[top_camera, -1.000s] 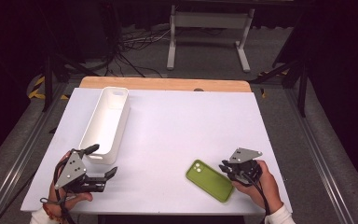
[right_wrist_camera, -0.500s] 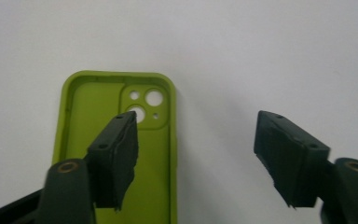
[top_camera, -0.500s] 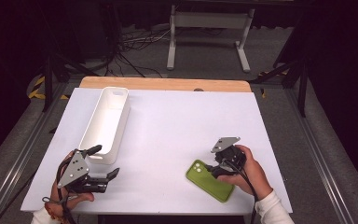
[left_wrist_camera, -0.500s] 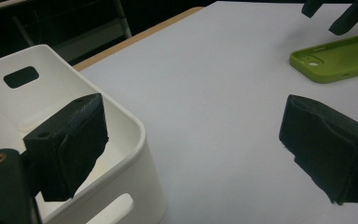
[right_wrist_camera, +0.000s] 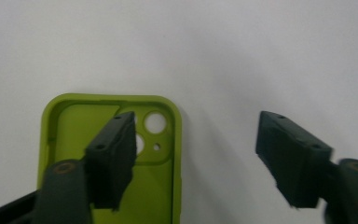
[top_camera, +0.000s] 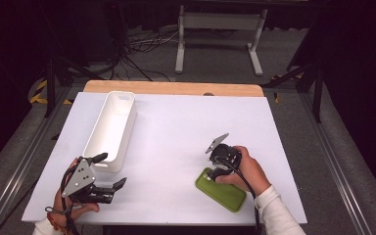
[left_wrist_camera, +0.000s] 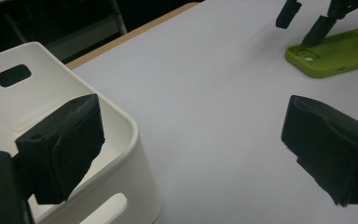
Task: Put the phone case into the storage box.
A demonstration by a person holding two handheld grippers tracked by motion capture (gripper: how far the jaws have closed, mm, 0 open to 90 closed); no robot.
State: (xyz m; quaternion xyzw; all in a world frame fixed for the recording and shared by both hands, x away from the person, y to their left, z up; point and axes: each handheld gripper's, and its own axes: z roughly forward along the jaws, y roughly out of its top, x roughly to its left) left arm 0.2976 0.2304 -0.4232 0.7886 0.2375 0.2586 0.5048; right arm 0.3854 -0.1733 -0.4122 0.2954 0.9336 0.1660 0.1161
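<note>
The right claw point(right_wrist_camera: 200, 158), jaws apart, has slid forward over the soft lime-green phone case point(right_wrist_camera: 70, 135)'s rim, seemingly about to grip, while the left claw point(left_wrist_camera: 191, 154) waits spread beside the long white plastic bin point(left_wrist_camera: 130, 135).

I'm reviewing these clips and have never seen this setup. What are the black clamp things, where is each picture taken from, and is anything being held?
There is no robot here: a person holds a hand-operated gripper in each hand. The high view looks down on a white table. The left gripper sits near a long white bin; the right gripper is lowered over a green phone case. The other two pictures come from cameras riding on the grippers, looking along their own black jaws. In the right gripper view the phone case lies inside up, one jaw over it and one beside it on the table. Both grippers are open; nothing is held.
</note>
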